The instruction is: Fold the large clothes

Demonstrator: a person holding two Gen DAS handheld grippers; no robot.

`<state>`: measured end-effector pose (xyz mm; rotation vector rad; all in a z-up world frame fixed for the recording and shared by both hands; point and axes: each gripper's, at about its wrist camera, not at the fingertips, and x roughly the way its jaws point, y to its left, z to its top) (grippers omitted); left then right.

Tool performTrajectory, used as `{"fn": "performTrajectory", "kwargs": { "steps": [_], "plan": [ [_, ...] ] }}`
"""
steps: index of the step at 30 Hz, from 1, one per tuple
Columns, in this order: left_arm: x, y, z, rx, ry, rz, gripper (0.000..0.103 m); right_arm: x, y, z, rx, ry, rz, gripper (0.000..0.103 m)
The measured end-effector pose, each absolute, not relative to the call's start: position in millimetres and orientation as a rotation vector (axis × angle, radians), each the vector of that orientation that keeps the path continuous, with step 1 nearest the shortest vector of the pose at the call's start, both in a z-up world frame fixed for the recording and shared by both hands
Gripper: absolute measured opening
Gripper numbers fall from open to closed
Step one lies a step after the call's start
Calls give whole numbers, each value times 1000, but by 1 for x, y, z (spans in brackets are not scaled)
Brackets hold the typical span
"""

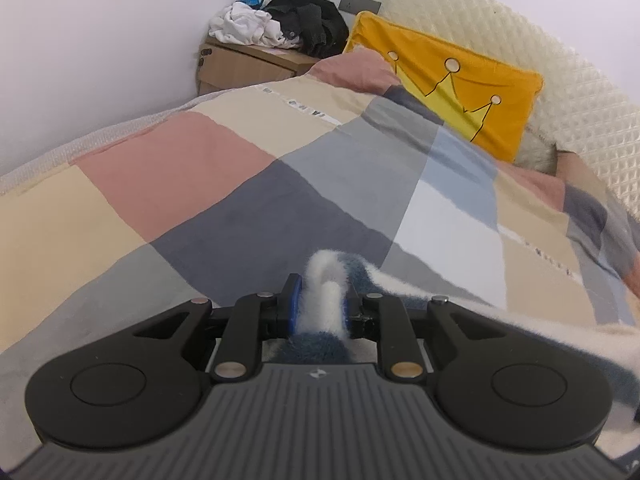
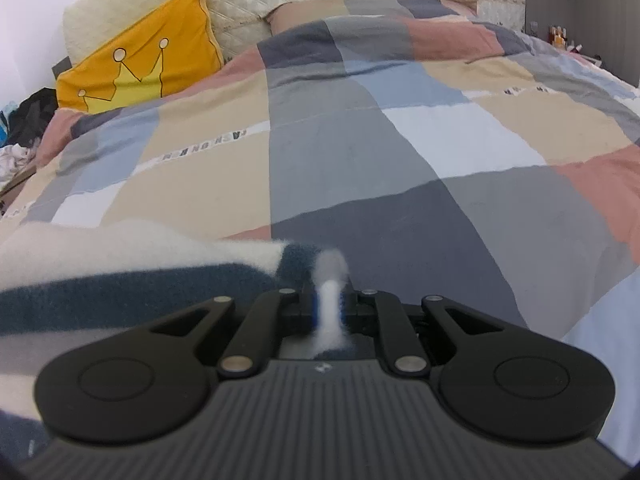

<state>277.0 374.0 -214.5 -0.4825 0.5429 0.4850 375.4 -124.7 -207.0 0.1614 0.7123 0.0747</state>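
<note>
Above the checked bed (image 1: 208, 184), left tool (image 1: 320, 304) and right tool (image 2: 328, 300) each pinch the fuzzy striped garment (image 2: 140, 280).

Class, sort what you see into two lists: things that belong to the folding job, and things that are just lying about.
Belongs to the job:
- fuzzy striped garment
- left gripper, shut on it
- right gripper, shut on it
- patchwork bed cover, the work surface

Just lying about:
- yellow crown cushion
- heap of black and white clothes
- cardboard box under the heap
</note>
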Motion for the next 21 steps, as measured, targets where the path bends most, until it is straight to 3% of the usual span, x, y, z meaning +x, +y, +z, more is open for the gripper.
{"fn": "performTrajectory", "kwargs": {
  "steps": [4, 7, 12, 13, 15, 17, 21],
  "plan": [
    [277, 378, -217, -509, 558, 465, 24, 374, -127, -208, 184, 723, 80, 13],
    [277, 379, -212, -509, 565, 432, 32, 369, -136, -204, 246, 709, 104, 14],
    [273, 369, -195, -496, 536, 398, 65, 359, -145, -190, 316, 681, 144, 19],
    [271, 366, -190, -486, 517, 393, 67, 357, -143, -186, 295, 668, 144, 22],
    [265, 358, -178, -463, 464, 378, 69, 353, -138, -178, 264, 637, 150, 47],
    [262, 349, -165, -444, 425, 329, 69, 347, -134, -166, 261, 585, 178, 58],
    [273, 319, -155, -411, 413, 174, 69, 343, -120, -148, 251, 520, 275, 58]
  ]
}}
